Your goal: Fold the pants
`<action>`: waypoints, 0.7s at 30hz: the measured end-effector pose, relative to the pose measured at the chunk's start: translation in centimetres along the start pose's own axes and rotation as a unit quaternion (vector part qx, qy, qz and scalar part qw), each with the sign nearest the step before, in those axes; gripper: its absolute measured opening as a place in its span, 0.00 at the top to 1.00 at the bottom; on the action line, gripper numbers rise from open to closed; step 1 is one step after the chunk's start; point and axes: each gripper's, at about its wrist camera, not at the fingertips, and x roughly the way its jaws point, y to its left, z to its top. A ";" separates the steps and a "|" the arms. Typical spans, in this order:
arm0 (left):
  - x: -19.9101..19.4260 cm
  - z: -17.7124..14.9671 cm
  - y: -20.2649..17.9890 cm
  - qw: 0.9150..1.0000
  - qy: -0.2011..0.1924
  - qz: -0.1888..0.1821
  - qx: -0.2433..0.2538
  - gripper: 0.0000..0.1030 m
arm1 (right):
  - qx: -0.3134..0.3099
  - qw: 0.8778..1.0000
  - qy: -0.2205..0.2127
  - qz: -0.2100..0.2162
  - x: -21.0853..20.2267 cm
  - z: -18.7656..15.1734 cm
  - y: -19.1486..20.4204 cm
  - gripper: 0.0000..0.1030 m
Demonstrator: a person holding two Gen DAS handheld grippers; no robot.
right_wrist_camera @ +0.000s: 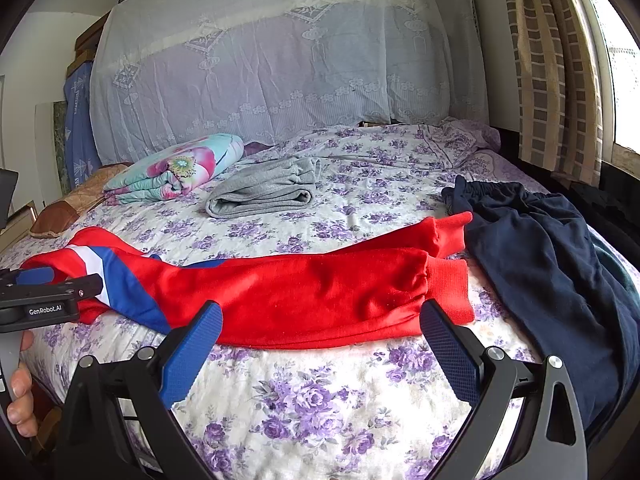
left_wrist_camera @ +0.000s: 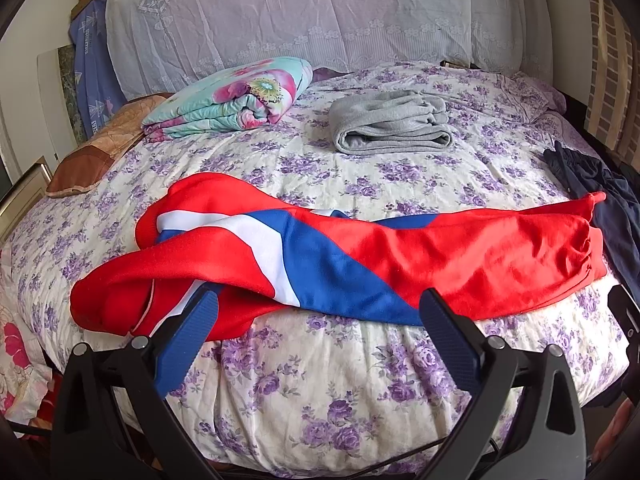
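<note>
Red pants with blue and white panels (left_wrist_camera: pixel 360 256) lie stretched across the near side of the bed, waist end at the left, cuffs at the right; they also show in the right wrist view (right_wrist_camera: pixel 304 300). My left gripper (left_wrist_camera: pixel 318 308) is open and empty, just short of the pants' near edge by the waist end. My right gripper (right_wrist_camera: pixel 322 316) is open and empty, just short of the leg part near the cuffs (right_wrist_camera: pixel 448 288). The left gripper's side also shows at the left of the right wrist view (right_wrist_camera: pixel 44 300).
Folded grey pants (left_wrist_camera: pixel 390 122) lie mid-bed. A folded floral quilt (left_wrist_camera: pixel 236 96) and a brown pillow (left_wrist_camera: pixel 100 148) are at the back left. Dark navy pants (right_wrist_camera: pixel 552 264) lie crumpled at the right. The bed (left_wrist_camera: pixel 320 392) has a purple flowered sheet; a curtain (right_wrist_camera: pixel 556 68) hangs right.
</note>
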 end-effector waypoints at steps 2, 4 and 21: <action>0.0 -0.1 0.0 1.000 0.000 0.000 0.000 0.05 | 0.000 1.000 0.000 0.000 0.0 0.0 0.0 0.03; 0.1 -0.1 0.1 1.000 0.000 0.000 0.000 0.05 | 0.000 1.000 0.000 0.000 0.0 0.0 0.0 0.03; 0.2 -0.3 0.0 1.000 0.001 -0.001 -0.002 0.05 | 0.000 1.000 0.001 0.000 0.0 -0.1 0.2 0.03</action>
